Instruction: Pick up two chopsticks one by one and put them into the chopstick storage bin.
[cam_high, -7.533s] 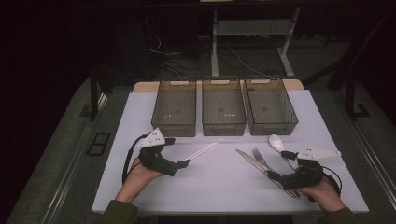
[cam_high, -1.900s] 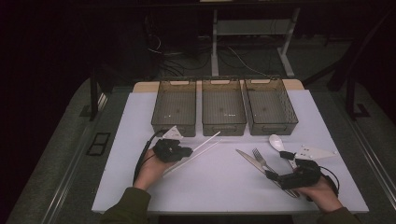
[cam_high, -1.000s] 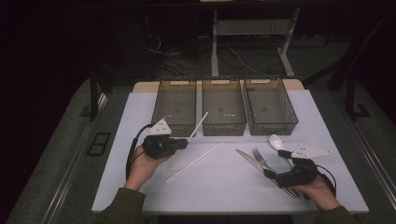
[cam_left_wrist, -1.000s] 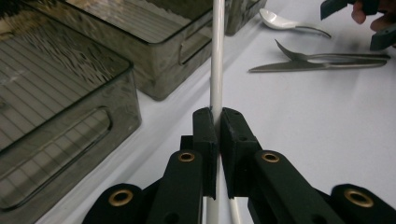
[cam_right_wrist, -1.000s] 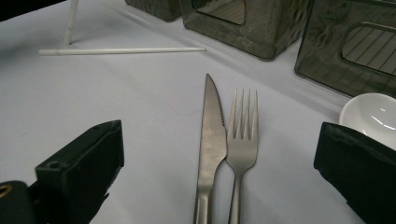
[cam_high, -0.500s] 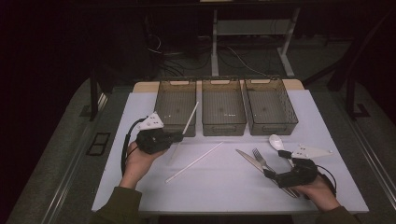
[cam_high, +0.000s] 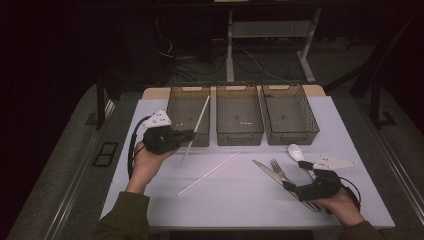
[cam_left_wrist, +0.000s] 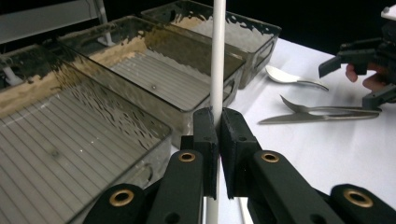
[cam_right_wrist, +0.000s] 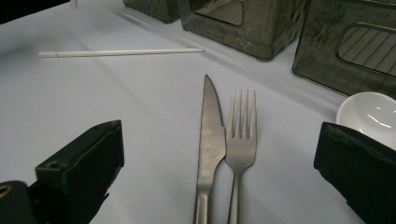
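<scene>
My left gripper (cam_high: 190, 134) is shut on a white chopstick (cam_high: 200, 117), which slants up over the front edge of the left bin (cam_high: 176, 107). In the left gripper view the chopstick (cam_left_wrist: 218, 56) stands upright, pinched between the jaws of my left gripper (cam_left_wrist: 217, 126). A second white chopstick (cam_high: 207, 174) lies flat on the table. My right gripper (cam_high: 295, 175) rests open at the lower right, its jaws wide apart on either side of a knife (cam_right_wrist: 211, 140) and fork (cam_right_wrist: 241, 135). A spoon (cam_high: 295, 150) lies just beyond them.
Three dark clear bins stand in a row at the back: left, middle (cam_high: 239, 136) and right (cam_high: 295, 138). A white cloth (cam_high: 240, 200) covers the table. The table's edges drop off to a dark floor on all sides.
My left gripper has lifted one chopstick off the table and carried it back and left to the left bin's front, tilting it steeper. The right gripper has barely moved.
</scene>
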